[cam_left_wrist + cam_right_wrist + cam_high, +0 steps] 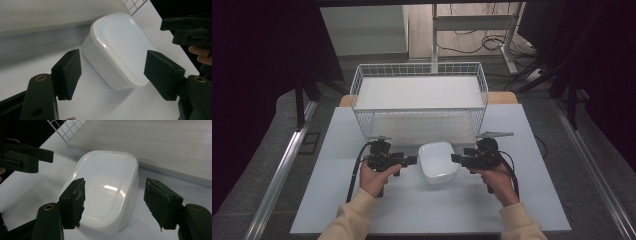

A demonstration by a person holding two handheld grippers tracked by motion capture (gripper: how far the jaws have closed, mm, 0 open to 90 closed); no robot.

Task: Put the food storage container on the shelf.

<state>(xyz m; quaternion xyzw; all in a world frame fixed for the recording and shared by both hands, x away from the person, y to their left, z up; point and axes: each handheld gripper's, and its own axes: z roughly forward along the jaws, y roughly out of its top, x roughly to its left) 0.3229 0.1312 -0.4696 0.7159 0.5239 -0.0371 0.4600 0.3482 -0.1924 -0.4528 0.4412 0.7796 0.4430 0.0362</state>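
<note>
A white rounded-rectangular plastic container point(438, 161) stands open side up on the white table top, just in front of the wire basket. My left gripper point(414, 160) points at its left side and my right gripper point(453, 158) at its right side, each held in a hand. In the left gripper view the container point(120, 50) lies ahead of the left gripper point(113, 75), whose jaws stand wide apart and hold nothing. In the right gripper view the right gripper point(116, 202) is open, its pads flanking the near end of the container point(105, 187) without pressing it.
A white wire basket point(419, 111) with a pale liner stands behind the container, close to its far edge. The white table top point(412, 210) stretches toward the person. Dark floor, cables and a desk frame lie beyond the table.
</note>
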